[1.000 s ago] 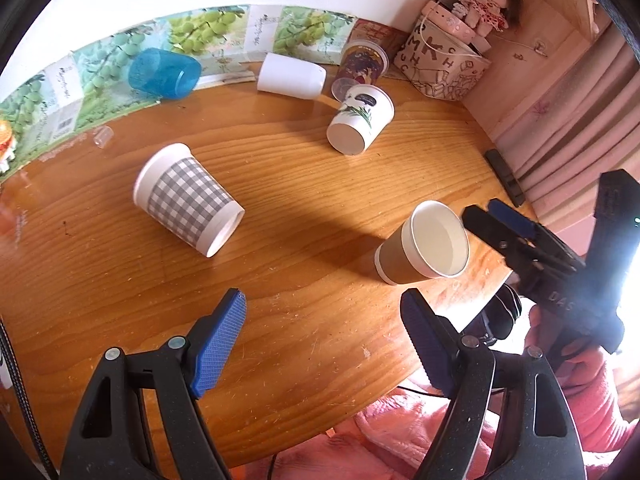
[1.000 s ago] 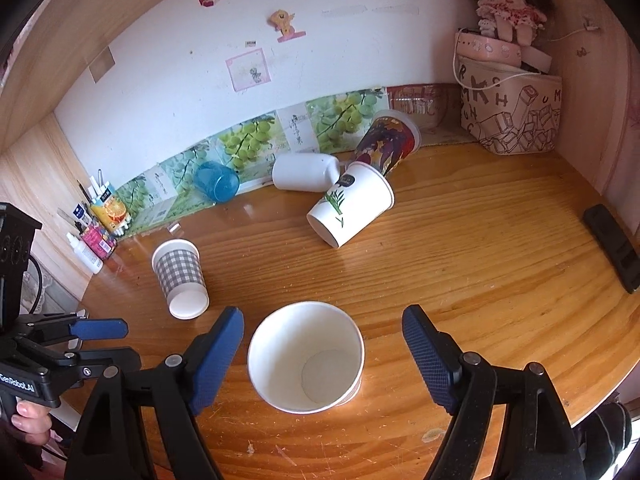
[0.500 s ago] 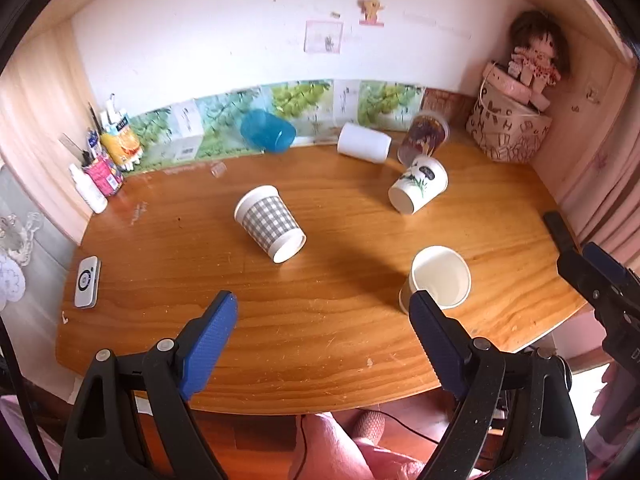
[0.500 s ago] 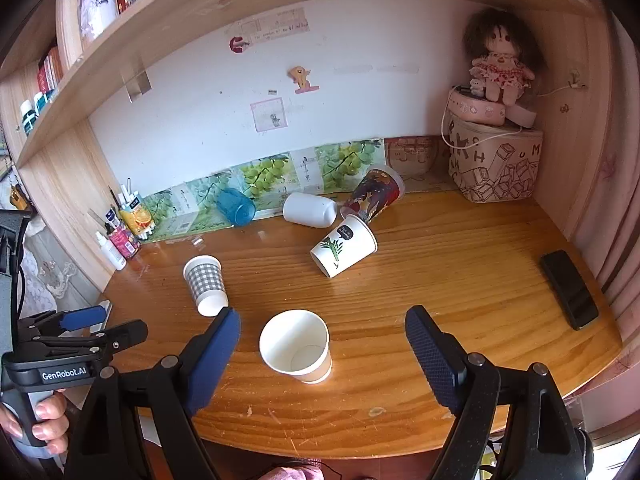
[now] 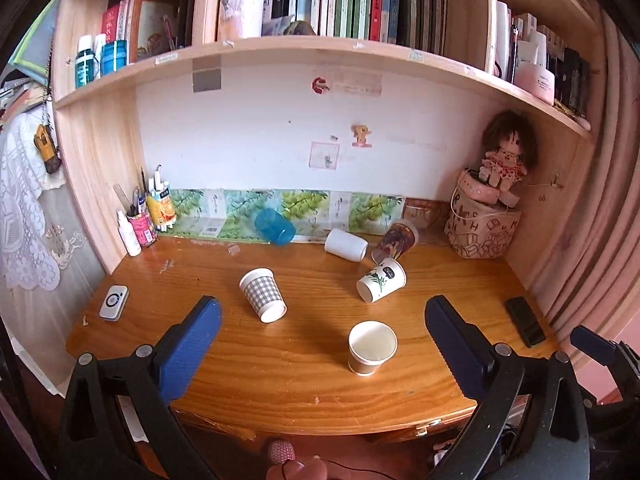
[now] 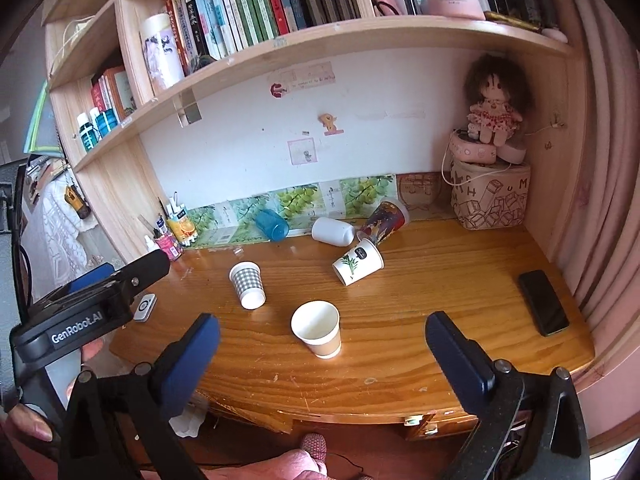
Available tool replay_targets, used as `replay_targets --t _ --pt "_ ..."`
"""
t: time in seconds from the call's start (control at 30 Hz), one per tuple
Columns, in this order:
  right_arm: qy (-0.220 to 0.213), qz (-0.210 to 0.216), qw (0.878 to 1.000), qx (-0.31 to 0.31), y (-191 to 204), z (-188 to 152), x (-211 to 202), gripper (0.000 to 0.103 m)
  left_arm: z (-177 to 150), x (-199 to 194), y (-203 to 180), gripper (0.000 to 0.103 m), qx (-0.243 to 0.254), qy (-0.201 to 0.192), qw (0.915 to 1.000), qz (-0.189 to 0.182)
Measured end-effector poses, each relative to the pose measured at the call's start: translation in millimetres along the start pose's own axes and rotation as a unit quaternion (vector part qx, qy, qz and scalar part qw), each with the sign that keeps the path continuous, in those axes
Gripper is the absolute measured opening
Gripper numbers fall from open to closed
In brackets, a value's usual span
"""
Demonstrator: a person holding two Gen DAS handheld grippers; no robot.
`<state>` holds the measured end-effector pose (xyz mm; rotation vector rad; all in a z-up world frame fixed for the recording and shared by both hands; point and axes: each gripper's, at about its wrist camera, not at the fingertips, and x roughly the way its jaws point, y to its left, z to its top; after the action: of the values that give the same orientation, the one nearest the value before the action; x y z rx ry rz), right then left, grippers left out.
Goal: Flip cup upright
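Both grippers have pulled well back from the desk (image 5: 280, 376) since a second ago, when the right one framed the brown cup closely; now the whole desk and the bookshelf (image 6: 320, 36) above it show in both views.

The left gripper (image 5: 320, 344) is spread wide with nothing between its blue pads (image 5: 188, 356). The right gripper (image 6: 320, 356) is likewise released and empty, hanging off the front edge of the desk. The brown cup (image 5: 371, 348) stands upright with its mouth up, ahead of both grippers and well apart from their fingers; in the left view it sits a little right of centre between the pads, in the right view almost dead centre.

Farther ahead and to the left lies a checked cup (image 5: 263, 295) on its side. Ahead and slightly right, a white cup with a leaf print (image 5: 381, 285) lies tipped over, with a dark patterned cup (image 5: 394, 239) and a plain white cup (image 5: 345, 244) on their sides just behind it. A blue cup (image 5: 274, 227) lies near the back wall. A phone (image 6: 544, 302) rests far right of the right gripper, and a doll (image 6: 494, 100) sits on a basket (image 6: 490, 196) in the back corner.
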<state>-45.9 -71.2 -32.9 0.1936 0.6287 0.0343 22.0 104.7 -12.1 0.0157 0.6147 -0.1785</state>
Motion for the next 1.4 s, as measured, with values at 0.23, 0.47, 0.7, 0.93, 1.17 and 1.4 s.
replay_targets --t 0.23,0.47,0.7,0.93,1.17,1.4 --pt "-0.060 -0.008 0.997 -0.042 9 -3 -28 0.103 -3 -38 5 0.103 -0.032 -0.072 0.9968 0.014" --pt "-0.125 0.025 0.992 -0.020 7 3 -47 0.103 -3 -61 2 0.103 -0.015 -0.122 0.9923 0.014" --pt "-0.144 0.012 0.989 -0.014 14 -2 -52 0.103 -6 -64 -1 0.103 -0.010 -0.133 0.9904 0.034" --pt "-0.139 0.006 0.990 -0.013 17 -8 -54 0.103 -9 -71 -4 0.103 0.001 -0.144 0.9886 0.043" --pt "-0.156 -0.008 0.988 -0.003 20 -13 -61 0.103 -12 -76 3 0.103 0.000 -0.146 0.9882 0.048" --pt "-0.162 -0.013 0.987 -0.002 22 -15 -66 0.103 -14 -80 5 0.103 0.002 -0.151 0.9875 0.044"
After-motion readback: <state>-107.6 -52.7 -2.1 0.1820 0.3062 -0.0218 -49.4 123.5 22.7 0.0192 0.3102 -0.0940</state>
